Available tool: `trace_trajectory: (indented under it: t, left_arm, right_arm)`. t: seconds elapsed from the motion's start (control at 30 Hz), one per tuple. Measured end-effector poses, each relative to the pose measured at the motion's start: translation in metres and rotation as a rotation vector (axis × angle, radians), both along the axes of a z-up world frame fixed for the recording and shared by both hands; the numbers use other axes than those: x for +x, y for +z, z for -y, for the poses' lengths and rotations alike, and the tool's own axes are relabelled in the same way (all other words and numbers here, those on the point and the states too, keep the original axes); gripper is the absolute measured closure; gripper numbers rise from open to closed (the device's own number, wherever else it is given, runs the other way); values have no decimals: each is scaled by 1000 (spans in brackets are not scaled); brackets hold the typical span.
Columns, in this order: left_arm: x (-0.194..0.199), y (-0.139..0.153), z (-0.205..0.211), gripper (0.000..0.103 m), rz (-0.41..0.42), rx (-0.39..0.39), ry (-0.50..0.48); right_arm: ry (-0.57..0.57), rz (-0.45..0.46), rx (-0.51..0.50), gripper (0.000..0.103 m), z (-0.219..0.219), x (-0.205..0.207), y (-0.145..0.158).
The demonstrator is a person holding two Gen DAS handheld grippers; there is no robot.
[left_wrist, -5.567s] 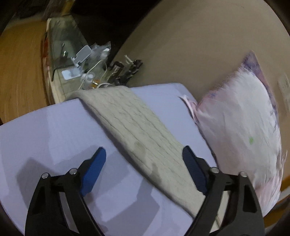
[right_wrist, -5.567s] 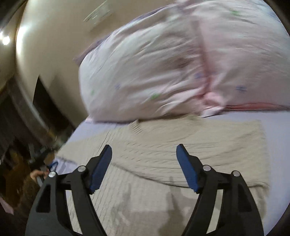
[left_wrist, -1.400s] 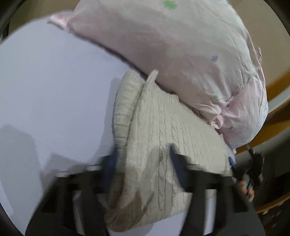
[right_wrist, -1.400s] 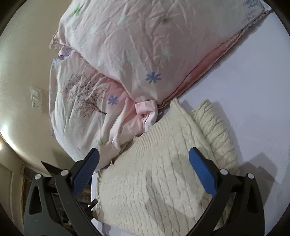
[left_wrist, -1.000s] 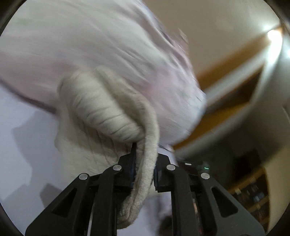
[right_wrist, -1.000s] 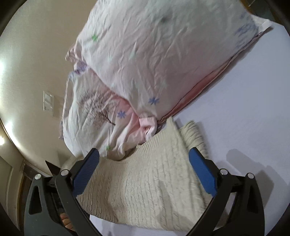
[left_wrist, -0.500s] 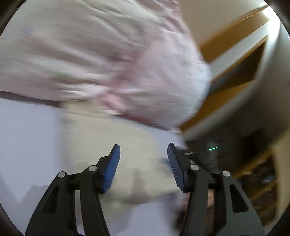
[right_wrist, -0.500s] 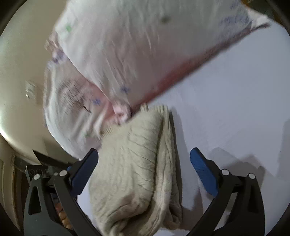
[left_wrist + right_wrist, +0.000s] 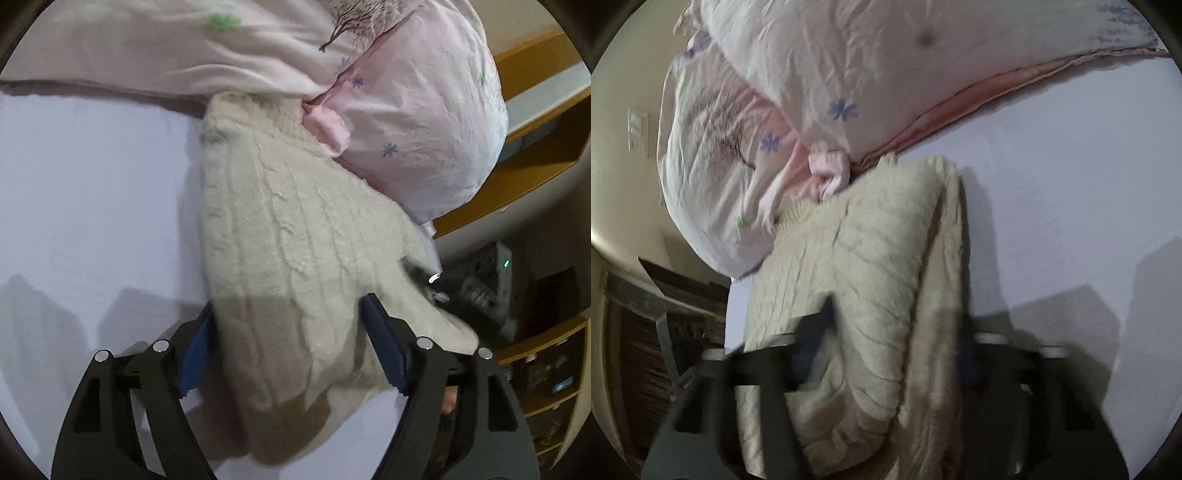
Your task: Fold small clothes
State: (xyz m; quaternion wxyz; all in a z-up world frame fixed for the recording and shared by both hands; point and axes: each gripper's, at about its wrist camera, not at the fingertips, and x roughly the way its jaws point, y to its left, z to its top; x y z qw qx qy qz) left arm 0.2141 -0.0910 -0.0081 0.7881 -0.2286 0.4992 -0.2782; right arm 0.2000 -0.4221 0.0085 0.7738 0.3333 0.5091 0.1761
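A cream cable-knit sweater (image 9: 291,236) lies folded on the pale lilac bed sheet (image 9: 92,177), its far end against the pink pillows (image 9: 417,110). My left gripper (image 9: 291,350) is open and straddles the near end of the sweater, one blue pad on each side. In the right wrist view the folded sweater (image 9: 871,280) fills the middle. My right gripper (image 9: 886,354) is blurred, open, its fingers either side of the bundle and partly hidden by the knit.
Pink floral pillows (image 9: 820,88) lie along the head of the bed. Wooden shelves (image 9: 535,122) and a cluttered bedside area (image 9: 491,288) are to the right of the bed edge. Lilac sheet (image 9: 1071,206) spreads on the other side.
The left gripper held a fold of the sweater a second ago, then let it go and opened. The sweater now lies folded over. The right gripper has moved down over it.
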Motion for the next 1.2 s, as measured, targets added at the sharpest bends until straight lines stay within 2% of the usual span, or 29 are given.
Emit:
trace_trajectory:
  t: [0.03,0.1,0.17,0.23,0.3,0.33,0.37,0.4,0.47,0.5,0.57,0.63,0.67,0.7,0.73,0.83,0.9,0.93,1.0,1.03,1.07,1.1,1.17,1.2]
  left_arm:
    - [1,1,2,41,15,27,-20]
    - [-3,9,-6,57,38,3,-42]
    - [-18,26,-28,60,85,-41,-93]
    - [-34,39,-42,60,151,-20,-101]
    - [-54,46,-62,60,214,34,-82]
    - [-60,44,-73,58,227,91,-58]
    - [-62,39,-76,57,227,137,-42]
    - [-61,32,-80,53,209,171,-27]
    - [-59,18,-89,48,154,149,-1]
    - [-62,20,-91,45,164,141,14]
    - [-66,28,-87,40,213,172,21]
    - [-68,31,-79,34,245,213,9]
    - [-68,30,-77,33,245,223,3]
    - [-68,28,-75,32,243,233,0]
    - [-69,26,-74,32,240,242,-1]
    - [-69,18,-66,32,226,252,-19]
    - [-72,14,-60,32,231,280,-40]
    - [-73,12,-54,32,247,317,-46]
    - [-76,11,-53,32,265,346,-54]
    - [-78,12,-54,32,264,348,-52]
    - [-80,14,-57,32,266,345,-48]
    - [-82,15,-60,32,270,343,-42]
    - [-90,18,-66,32,282,338,-29]
    - [-94,20,-68,32,288,339,-25]
  right_arm:
    - [4,17,-9,69,-2,-2,5]
    - [27,59,20,73,-7,-11,19]
    - [75,100,86,74,-17,-21,32]
    - [146,132,95,74,-40,-33,39]
    - [216,128,65,72,-67,-36,36]
    - [254,115,3,71,-82,-36,31]
    - [267,101,-84,65,-92,-35,28]
    - [257,99,-143,56,-95,-35,27]
    - [177,143,-191,48,-86,-42,38]
    - [110,202,-207,46,-77,-50,52]
    - [82,268,-192,43,-70,-61,66]
    - [143,246,-212,43,-79,-61,64]
    - [178,227,-257,63,-90,-58,58]
    - [195,216,-326,93,-101,-55,53]
    - [180,237,-384,93,-104,-53,52]
    - [53,309,-433,95,-88,-42,60]
    - [44,243,-454,95,-80,-38,48]
    - [70,197,-491,95,-85,-36,36]
    - [74,224,-579,90,-91,-44,44]
    - [60,238,-578,87,-91,-48,53]
    - [44,269,-552,79,-88,-55,65]
    - [35,306,-522,76,-90,-61,78]
    - [81,391,-425,69,-93,-88,103]
    - [104,403,-407,64,-100,-93,105]
